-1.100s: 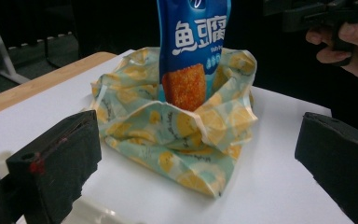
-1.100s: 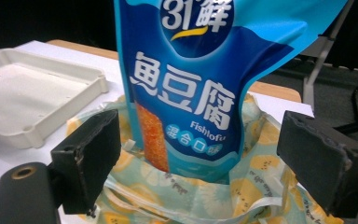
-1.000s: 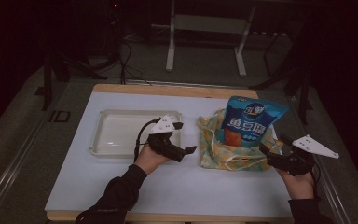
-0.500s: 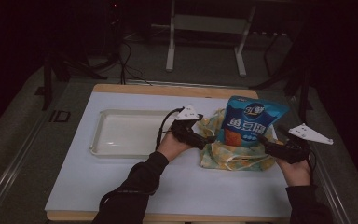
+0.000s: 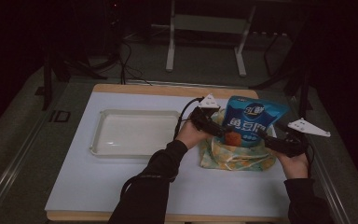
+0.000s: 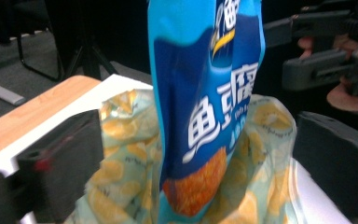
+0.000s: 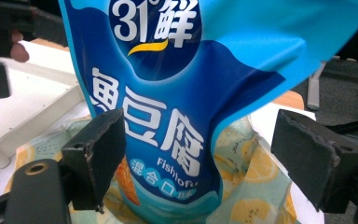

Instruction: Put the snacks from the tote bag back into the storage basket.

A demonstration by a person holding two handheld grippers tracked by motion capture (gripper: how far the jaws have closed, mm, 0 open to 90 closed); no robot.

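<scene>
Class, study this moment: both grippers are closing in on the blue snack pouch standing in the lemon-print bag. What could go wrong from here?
1. The blue pouch stands tall in the floppy lemon-print bag; a nudge from the open left gripper might tip it.
2. The right gripper, also open, might pinch bag fabric along with the pouch.

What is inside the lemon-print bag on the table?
A blue snack pouch stands upright in the lemon-print bag, its top well above the opening. The pouch's base is hidden by the bag's walls, so anything else lying inside cannot be seen.
</scene>
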